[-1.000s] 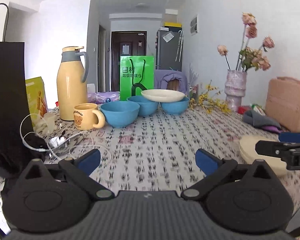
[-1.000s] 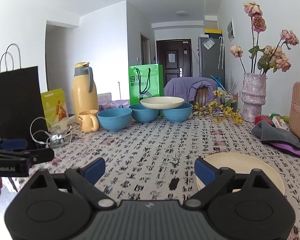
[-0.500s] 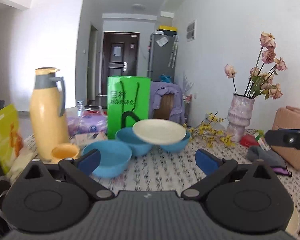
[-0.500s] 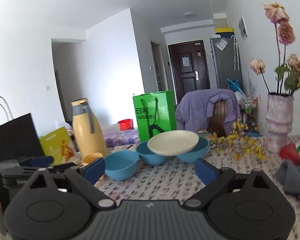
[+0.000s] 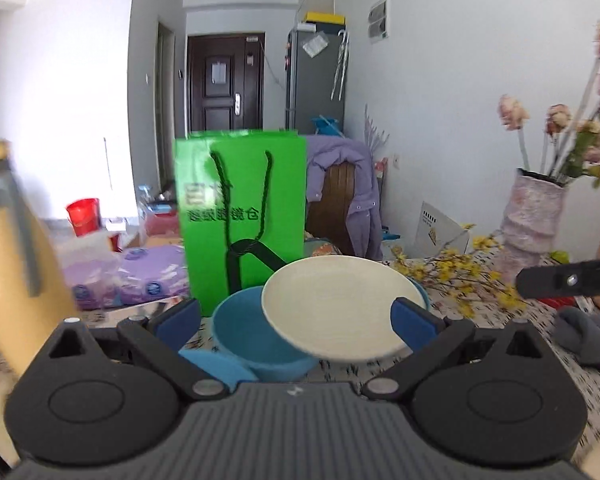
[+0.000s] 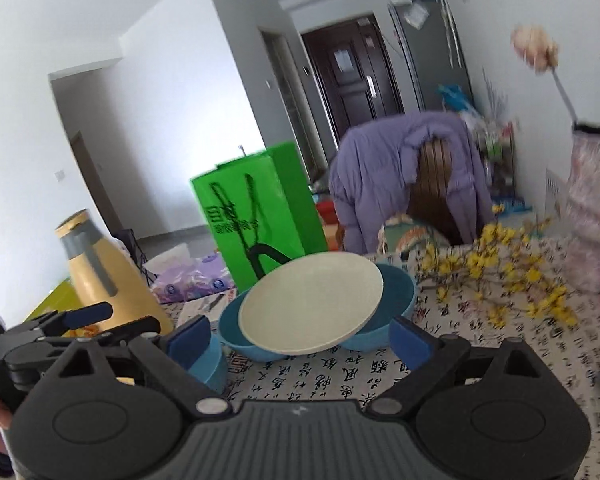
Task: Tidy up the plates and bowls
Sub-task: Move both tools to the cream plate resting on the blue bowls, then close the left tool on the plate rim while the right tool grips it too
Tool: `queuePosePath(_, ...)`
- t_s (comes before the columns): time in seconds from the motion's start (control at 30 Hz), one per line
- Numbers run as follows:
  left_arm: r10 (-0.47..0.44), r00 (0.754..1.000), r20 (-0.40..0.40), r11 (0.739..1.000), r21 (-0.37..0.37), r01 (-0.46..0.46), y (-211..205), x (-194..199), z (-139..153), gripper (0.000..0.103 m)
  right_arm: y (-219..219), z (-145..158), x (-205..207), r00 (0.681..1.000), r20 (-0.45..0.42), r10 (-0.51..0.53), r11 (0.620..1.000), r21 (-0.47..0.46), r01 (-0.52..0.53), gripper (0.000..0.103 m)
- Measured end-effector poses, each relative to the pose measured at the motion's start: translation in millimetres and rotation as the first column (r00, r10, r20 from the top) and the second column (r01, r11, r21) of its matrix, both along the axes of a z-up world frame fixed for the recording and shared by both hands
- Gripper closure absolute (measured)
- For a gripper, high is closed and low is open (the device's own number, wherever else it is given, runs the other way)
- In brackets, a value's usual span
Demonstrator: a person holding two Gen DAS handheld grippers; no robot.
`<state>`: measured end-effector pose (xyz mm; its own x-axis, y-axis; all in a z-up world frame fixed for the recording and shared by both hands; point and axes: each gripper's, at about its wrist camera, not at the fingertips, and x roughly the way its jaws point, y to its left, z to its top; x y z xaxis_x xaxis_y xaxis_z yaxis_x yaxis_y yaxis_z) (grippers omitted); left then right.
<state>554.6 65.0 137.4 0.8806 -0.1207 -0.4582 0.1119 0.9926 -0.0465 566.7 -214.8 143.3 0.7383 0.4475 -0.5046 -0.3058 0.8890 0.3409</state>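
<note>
Both your grippers are wide open, left gripper (image 5: 296,316) and right gripper (image 6: 300,334), right up at the cream plate (image 6: 310,302) sitting tilted across two blue bowls (image 6: 396,292)

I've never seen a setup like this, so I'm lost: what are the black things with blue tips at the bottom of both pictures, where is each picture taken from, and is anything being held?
They are hand-held grippers, one in each of a person's hands, with a camera on each looking forward along its two blue-tipped fingers. One picture is from the left gripper, the other from the right gripper. Both are open and hold nothing. Ahead, on a patterned tablecloth, a cream plate rests tilted on blue bowls. Behind stand a green bag, a yellow flask and a vase with flowers.
</note>
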Motion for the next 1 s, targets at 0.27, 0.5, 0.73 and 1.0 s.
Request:
queuePosePath(0.27, 0.084, 0.978, -0.19, 0.982, -0.154, -0.114, 19.2, 113.7, -55.6, 0.03, 17.4, -62.0, 126.8, 0.984, -0.148, -0.098, 0.994, -0.053, 0.091, 0.043)
queuePosePath(0.5, 0.114, 0.971, -0.208, 0.984, -0.114, -0.14, 15.5, 146.0, -91.9, 0.049, 13.9, -109.3, 184.0, 0.956, -0.252, -0.149, 0.989, -0.056, 0.139, 0.069)
queuePosePath(0.73, 0.117, 0.966, -0.232, 0.979, -0.139, -0.152, 18.8, 150.7, -91.9, 0.094, 21.9, -116.1, 183.7, 0.967, -0.22, -0.126, 0.992, -0.044, 0.119, 0.096)
queuePosePath(1.0, 0.128, 0.971, -0.204, 0.977, -0.142, -0.159, 23.2, 111.6, -62.4, 0.094, 28.2, -85.6, 150.8, 0.979, -0.165, -0.117, 0.993, -0.051, 0.11, 0.096)
